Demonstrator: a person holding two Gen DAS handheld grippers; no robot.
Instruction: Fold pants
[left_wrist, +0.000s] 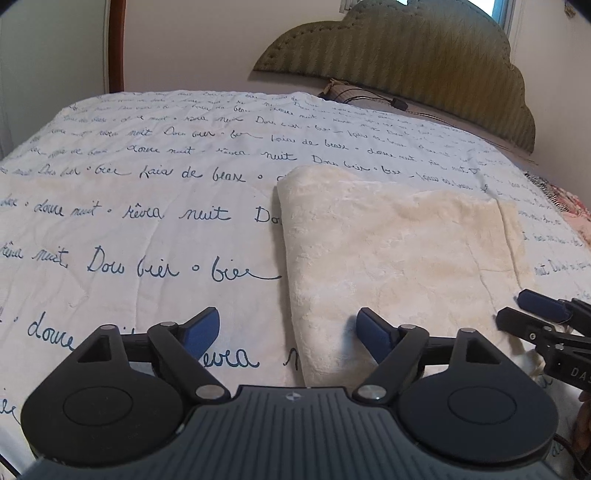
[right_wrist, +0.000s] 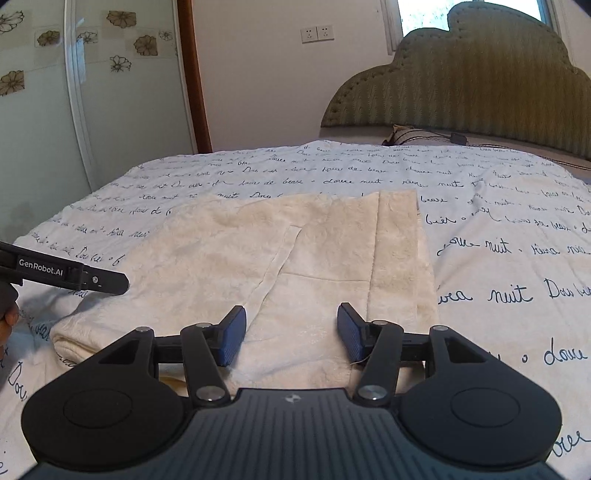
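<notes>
On the bed, the pants (right_wrist: 295, 258) are lying folded into a cream, fluffy rectangle, resting flat on a white quilt (right_wrist: 498, 229) printed with dark cursive script. A seam line is running diagonally across the top layer, and a narrower band of fabric is showing along the far right side of the bundle — in the right wrist view the near left corner is curling into a soft rolled edge.

Over the near edge of the pants, the right gripper (right_wrist: 291, 332) is hovering with its blue pads apart, nothing pinched between them. The left gripper (left_wrist: 288, 332) is standing wide apart — one finger is sitting over the quilt, the other over the left margin of the pants, and no cloth is being squeezed. Each gripper is showing at the edge of the other's view, near the bundle's near corners.

Beyond the quilt, an olive quilted headboard (right_wrist: 480, 85) is leaning against a pale wall, with a dark cable (left_wrist: 373, 96) trailing at its foot. A glass door with flower decals (right_wrist: 55, 92) is standing to the left.
</notes>
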